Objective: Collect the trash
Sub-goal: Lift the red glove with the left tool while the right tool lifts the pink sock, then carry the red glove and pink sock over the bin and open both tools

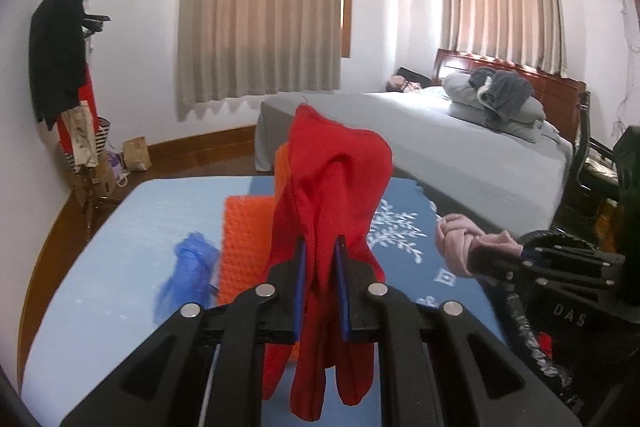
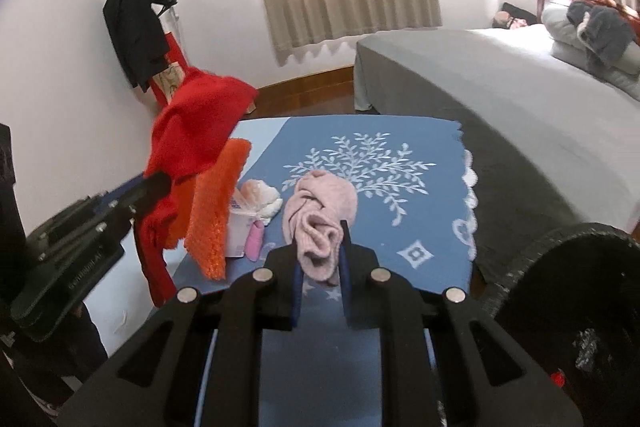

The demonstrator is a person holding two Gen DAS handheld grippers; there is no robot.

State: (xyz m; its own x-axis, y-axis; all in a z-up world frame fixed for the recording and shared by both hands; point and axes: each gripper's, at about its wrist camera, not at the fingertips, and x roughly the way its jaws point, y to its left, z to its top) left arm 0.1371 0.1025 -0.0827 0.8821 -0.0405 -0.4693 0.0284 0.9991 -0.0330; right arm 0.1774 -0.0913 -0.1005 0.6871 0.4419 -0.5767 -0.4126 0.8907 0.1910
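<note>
In the left wrist view, the left hand-held gripper is clamped on a red knit cloth held above the blue-covered surface; the grip should be kept firm so the hanging ends are carried clear of the orange mesh piece and blue glove. In the right wrist view, the right hand-held gripper is closed on a pink knit cloth, with 1 bin rim at its right and a bed beyond.

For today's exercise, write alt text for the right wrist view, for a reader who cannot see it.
The right gripper pinches a pink knitted cloth above a blue table cover. At left, the left gripper holds up a red cloth beside an orange mesh; a grey bed stands behind.
</note>
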